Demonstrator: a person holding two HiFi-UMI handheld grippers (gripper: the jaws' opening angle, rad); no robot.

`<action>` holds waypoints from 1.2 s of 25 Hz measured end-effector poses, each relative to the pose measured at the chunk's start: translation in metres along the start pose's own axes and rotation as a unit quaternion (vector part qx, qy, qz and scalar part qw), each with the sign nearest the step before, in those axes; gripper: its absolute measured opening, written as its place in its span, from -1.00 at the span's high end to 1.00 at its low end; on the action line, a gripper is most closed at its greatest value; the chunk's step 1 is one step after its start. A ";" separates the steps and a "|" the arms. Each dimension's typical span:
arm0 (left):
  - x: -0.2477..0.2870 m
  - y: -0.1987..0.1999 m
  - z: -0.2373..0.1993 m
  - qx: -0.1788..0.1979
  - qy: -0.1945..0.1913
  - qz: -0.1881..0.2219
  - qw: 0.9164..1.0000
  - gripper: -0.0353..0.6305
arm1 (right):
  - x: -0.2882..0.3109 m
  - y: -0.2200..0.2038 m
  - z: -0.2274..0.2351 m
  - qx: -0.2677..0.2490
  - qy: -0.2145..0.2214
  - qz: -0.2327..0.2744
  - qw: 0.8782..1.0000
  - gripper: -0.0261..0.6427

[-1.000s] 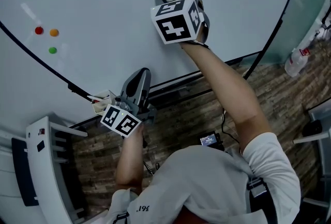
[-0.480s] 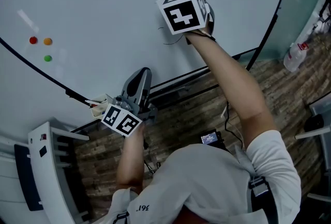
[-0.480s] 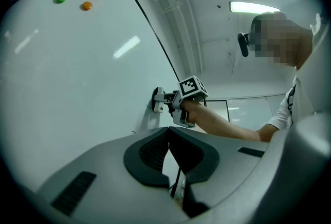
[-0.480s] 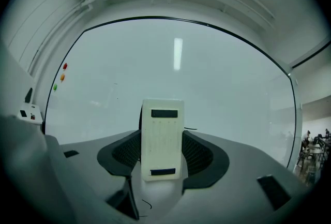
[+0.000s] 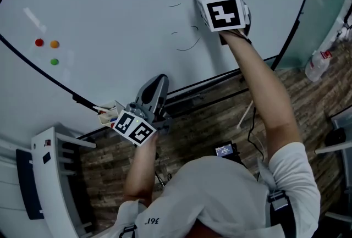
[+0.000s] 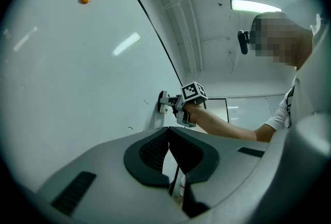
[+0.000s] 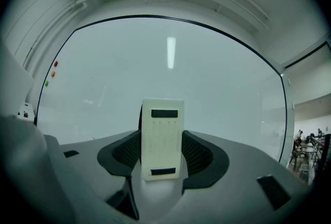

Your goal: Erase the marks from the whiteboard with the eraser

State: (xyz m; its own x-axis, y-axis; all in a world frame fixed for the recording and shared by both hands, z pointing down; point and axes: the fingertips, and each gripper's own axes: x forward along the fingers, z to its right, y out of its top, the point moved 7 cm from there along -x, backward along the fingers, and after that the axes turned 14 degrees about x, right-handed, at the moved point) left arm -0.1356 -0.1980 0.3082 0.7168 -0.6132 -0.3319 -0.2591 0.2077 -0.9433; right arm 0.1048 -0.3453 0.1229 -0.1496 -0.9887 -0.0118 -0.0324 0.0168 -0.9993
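Clamping a cream rectangular eraser [image 7: 162, 137], the right gripper [image 7: 162, 151] presses it on the glossy white whiteboard [image 5: 110, 6], right of thin, unreadable black marks [image 5: 187, 44]. The left gripper [image 6: 169, 146], jaws together and empty, hangs by the whiteboard's lower edge.

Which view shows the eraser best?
The right gripper view: the eraser fills the centre, clamped between the right tool's jaws. The head view shows only its end beyond the marker cube; the left gripper view shows it small and distant, at the whiteboard.
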 end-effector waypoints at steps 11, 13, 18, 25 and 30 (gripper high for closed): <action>-0.004 0.001 0.000 0.004 0.010 -0.005 1.000 0.88 | -0.003 -0.007 0.042 0.007 -0.035 0.000 0.999 0.15; -0.007 0.001 -0.001 0.005 0.014 -0.005 1.000 0.88 | -0.004 -0.011 0.052 0.012 -0.050 -0.003 0.999 0.15; -0.010 0.002 -0.005 0.006 0.020 -0.005 1.000 0.88 | -0.011 -0.021 0.082 0.029 -0.099 -0.009 0.995 0.15; -0.016 0.009 -0.015 0.015 0.037 -0.002 0.999 0.88 | -0.025 -0.026 0.054 0.022 -0.048 0.002 0.999 0.16; -0.028 0.010 -0.017 0.024 0.051 -0.007 0.998 0.88 | -0.029 -0.033 0.014 0.010 -0.001 -0.001 1.000 0.15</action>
State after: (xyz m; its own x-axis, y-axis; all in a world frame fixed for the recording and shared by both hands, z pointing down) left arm -0.1691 -0.1916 0.3082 0.6502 -0.6904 -0.3173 -0.2153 0.2332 -0.9483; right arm 0.1242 -0.3191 0.1555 -0.1471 -0.9891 -0.0108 -0.0120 0.0127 -0.9998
